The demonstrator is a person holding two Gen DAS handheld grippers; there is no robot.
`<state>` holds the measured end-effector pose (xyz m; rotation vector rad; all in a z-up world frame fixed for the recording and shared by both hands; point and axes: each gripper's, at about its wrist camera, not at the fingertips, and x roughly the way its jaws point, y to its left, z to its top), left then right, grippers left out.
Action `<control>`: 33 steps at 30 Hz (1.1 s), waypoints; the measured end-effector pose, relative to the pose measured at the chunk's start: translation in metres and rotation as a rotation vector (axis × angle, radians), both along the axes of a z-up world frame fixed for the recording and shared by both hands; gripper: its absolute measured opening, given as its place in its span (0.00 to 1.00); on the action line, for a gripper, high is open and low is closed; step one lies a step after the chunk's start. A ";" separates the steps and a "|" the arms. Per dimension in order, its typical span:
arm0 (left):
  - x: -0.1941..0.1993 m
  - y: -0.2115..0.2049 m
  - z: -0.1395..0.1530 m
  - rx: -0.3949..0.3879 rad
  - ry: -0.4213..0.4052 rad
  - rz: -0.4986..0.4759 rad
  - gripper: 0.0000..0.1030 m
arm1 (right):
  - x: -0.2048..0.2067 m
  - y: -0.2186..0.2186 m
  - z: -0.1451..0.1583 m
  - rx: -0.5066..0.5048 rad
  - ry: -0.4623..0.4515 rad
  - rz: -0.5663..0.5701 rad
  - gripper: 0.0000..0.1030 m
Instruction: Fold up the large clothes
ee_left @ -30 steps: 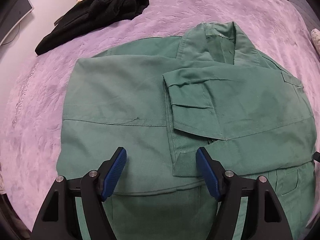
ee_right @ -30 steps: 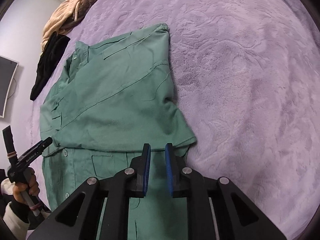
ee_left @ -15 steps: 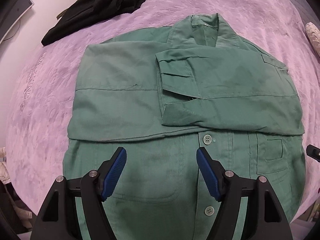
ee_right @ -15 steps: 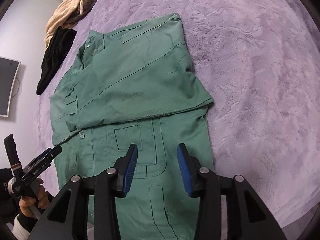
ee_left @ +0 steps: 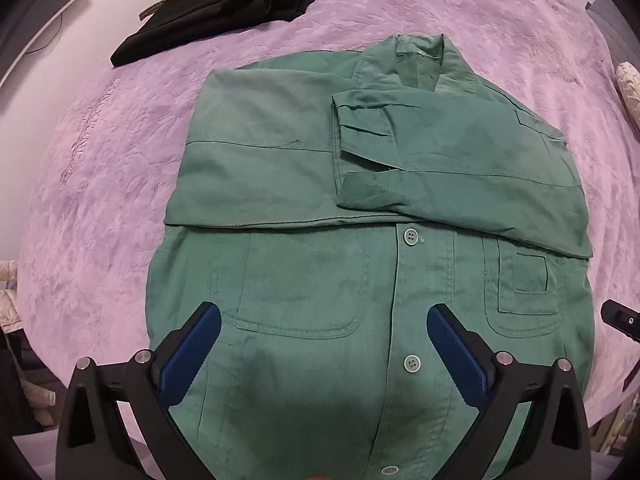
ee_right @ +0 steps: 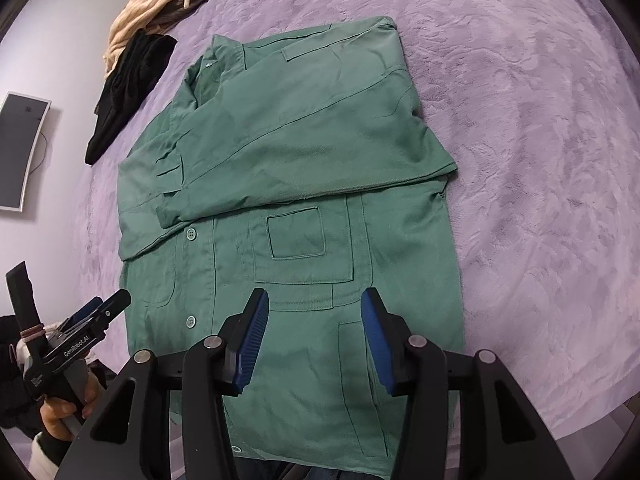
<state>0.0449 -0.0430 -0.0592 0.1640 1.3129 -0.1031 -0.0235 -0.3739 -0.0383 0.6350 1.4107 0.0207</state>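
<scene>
Item: green cotton button-front work jacket (ee_left: 360, 280), lying centre frame on the purple plush bedspread (ee_left: 100, 160), sleeves folded across the chest. Left tongs (ee_left: 322, 344) and right tongs (ee_right: 314, 336) are hovering spread, gripping nothing. Risk: lifting the hem unevenly is likely sliding the folded sleeves off.

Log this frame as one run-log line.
stage: sleeves folded across chest, hem unfolded | green jacket flat on purple bedspread | left gripper open, empty | right gripper open, empty
</scene>
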 end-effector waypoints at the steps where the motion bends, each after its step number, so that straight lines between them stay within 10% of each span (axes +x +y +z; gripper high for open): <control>1: -0.002 0.000 0.001 0.002 0.002 -0.002 1.00 | 0.000 0.002 0.001 0.000 -0.002 0.004 0.51; 4: -0.007 0.000 0.002 0.009 0.011 -0.011 1.00 | 0.000 0.006 0.007 0.007 -0.030 0.019 0.79; 10: -0.016 -0.001 0.006 0.011 0.025 -0.012 1.00 | -0.001 0.018 0.015 0.035 -0.079 0.061 0.90; 33: -0.053 0.033 0.002 -0.039 0.089 0.052 1.00 | -0.008 0.068 0.031 -0.176 -0.075 0.170 0.91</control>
